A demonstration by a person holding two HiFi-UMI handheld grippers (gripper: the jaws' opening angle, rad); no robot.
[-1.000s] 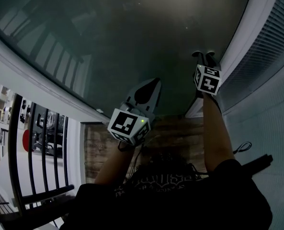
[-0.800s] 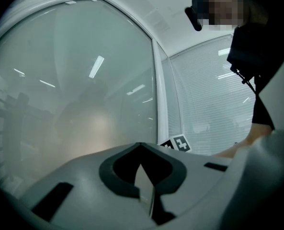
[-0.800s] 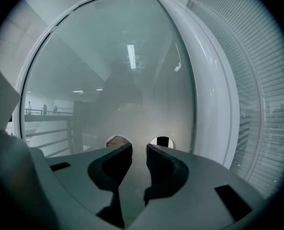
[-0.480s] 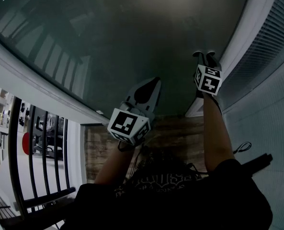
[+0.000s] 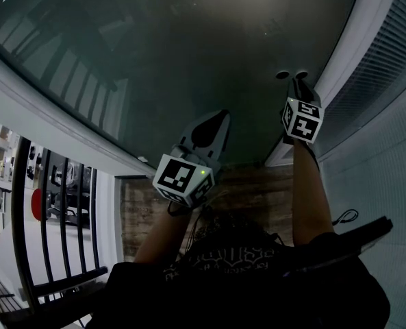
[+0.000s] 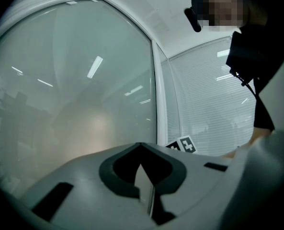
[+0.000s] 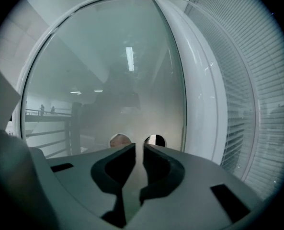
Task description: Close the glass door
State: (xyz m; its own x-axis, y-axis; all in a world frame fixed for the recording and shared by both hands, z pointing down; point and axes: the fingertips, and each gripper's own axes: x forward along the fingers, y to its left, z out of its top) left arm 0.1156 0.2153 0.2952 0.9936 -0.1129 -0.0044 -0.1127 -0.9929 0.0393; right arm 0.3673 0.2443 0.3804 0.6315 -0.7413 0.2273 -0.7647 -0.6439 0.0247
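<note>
My right claw [image 7: 139, 146], nearer than my pinched-together left claw [image 6: 142, 150], has just been narrowing on nothing, the glass door [image 7: 108, 71] straight ahead, its two round fittings [image 7: 155, 140] just past the tips beside the upright white frame [image 7: 199, 90].

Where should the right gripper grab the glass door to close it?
Probably the two round fittings near the edge of the glass door, beside the white frame: the pane is flat and smooth, with nothing else to pinch. Come in straight and level from the person's side. The right gripper, whose jaws have just been closing with nothing between them, points right at them.
</note>
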